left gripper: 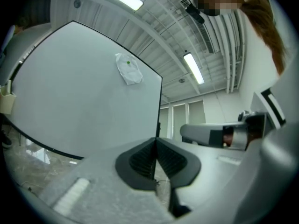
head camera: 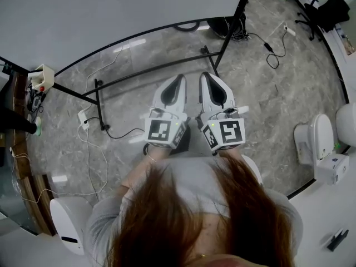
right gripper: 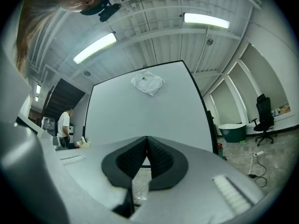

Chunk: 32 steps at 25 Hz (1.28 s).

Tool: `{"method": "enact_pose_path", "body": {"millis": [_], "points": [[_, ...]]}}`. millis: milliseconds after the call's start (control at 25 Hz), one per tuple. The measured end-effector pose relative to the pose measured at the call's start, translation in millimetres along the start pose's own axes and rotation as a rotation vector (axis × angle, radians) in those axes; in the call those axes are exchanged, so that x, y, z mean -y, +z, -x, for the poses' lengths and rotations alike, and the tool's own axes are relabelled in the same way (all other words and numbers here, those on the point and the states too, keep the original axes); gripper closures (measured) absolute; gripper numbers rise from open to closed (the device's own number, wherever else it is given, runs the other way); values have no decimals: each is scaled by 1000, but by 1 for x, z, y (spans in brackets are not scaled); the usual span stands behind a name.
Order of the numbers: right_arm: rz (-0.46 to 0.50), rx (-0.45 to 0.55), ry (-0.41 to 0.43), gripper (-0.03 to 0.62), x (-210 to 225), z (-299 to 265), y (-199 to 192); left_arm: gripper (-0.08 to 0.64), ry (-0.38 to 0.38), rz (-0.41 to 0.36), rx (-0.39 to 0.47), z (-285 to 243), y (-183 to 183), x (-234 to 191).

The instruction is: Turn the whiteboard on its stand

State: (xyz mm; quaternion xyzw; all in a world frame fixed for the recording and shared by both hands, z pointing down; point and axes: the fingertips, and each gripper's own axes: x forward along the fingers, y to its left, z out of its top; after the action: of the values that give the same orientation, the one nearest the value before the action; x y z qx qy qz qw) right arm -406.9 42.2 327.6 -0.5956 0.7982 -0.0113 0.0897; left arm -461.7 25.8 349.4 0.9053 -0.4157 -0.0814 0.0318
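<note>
1. You hold your left gripper [head camera: 177,85] and right gripper [head camera: 209,83] side by side, roughly level. Both claws are closed on nothing, near the whiteboard [head camera: 111,15] on its stand [head camera: 156,68].
2. Only the gripper views show the crumpled white wad [right gripper: 147,83] on the board.

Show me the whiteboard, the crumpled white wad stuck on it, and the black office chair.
whiteboard [head camera: 111,15]: head view, bare white face.
crumpled white wad [right gripper: 147,84]: right gripper view, its middle.
black office chair [right gripper: 263,106]: right gripper view, backrest.
</note>
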Motion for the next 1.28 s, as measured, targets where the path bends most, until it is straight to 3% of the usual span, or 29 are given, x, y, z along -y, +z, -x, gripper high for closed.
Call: {"method": "enact_pose_path", "body": {"millis": [400,720,1000,1280], "points": [[54,-1,-104,588,69,-33,-2,558,-102,30,1,-86,-19,3],[66,2,-176,588,148,-96,1,558,-191,40,-21,-188,-34,-3],[91,27,-211,588,213,-159,15,558,-262,44,-26,-286,-31,-9],[90,21,-230,588,262,-173,19,558,-322,71,-61,-338,-46,15]]}}
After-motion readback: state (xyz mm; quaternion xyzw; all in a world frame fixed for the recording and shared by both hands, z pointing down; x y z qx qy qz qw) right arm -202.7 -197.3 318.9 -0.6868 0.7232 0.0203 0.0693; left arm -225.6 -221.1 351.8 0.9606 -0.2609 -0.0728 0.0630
